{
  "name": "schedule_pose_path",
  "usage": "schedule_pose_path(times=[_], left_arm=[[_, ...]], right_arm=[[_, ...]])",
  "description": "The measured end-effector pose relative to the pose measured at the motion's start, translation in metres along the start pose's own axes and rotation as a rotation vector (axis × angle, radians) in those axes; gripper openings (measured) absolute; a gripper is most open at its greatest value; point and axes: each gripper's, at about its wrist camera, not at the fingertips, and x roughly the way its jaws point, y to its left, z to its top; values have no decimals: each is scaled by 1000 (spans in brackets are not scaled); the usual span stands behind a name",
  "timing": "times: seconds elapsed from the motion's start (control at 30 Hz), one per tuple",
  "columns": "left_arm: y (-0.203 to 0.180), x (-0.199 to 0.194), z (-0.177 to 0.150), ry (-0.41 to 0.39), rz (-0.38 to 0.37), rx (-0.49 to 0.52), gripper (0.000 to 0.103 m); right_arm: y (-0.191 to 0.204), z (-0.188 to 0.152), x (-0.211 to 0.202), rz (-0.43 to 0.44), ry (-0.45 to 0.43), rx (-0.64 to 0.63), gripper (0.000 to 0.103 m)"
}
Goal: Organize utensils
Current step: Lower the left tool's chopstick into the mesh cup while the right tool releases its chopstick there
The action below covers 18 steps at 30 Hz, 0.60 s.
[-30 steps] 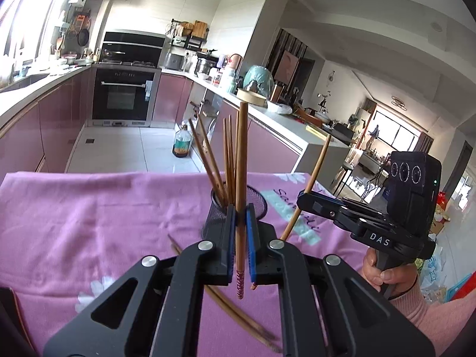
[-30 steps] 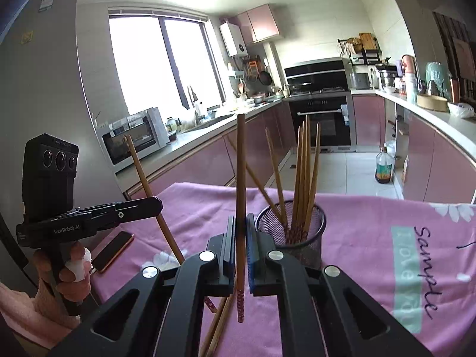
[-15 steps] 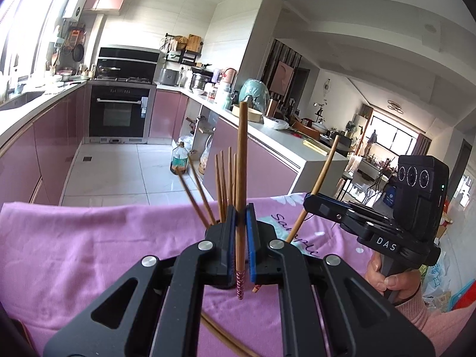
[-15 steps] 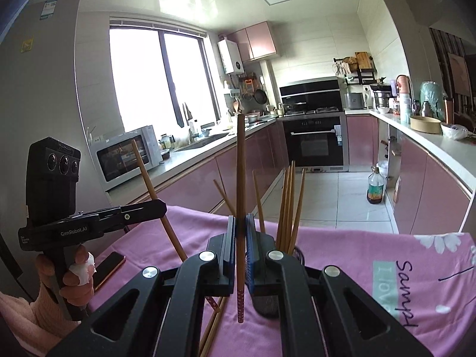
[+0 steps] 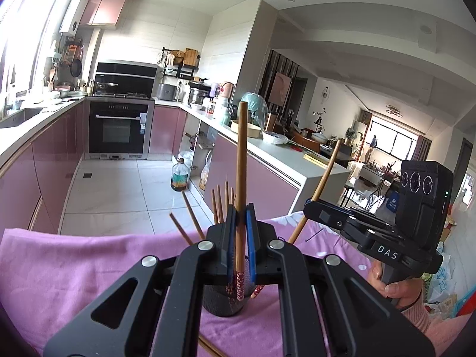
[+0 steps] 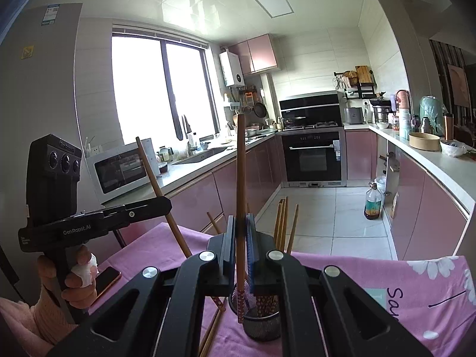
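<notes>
Changes since a second ago:

- My left tool [image 5: 240, 250]: raised, with its chopstick [image 5: 241, 178] carried up; the patterned lower tip, earlier hanging in front of the pink cloth [image 5: 74, 264], now sits over the mouth of the mesh cup [image 5: 221, 303].
- My right tool [image 6: 240, 253]: raised likewise; its chopstick [image 6: 240, 184] now ends just above the cup's [image 6: 261, 324] rim.
- Cup: dropped low in both views, now largely hidden behind the tools.
- Cloth: less of it shows; more kitchen floor [image 5: 119, 190] appears beyond its far edge.
- Loose chopsticks [image 6: 212, 331] on the surface: mostly out of the left view.
</notes>
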Motion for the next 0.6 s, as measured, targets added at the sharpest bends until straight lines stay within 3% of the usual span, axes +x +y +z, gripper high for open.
schedule_pose_path(times=[0.23, 0.6], left_arm=[[-11, 11, 3, -6, 33, 27, 7], [-14, 37, -8, 64, 53, 11, 7]], right_arm=[[-2, 1, 6, -11, 1, -3, 5], [-6, -4, 24, -37, 49, 11, 5]])
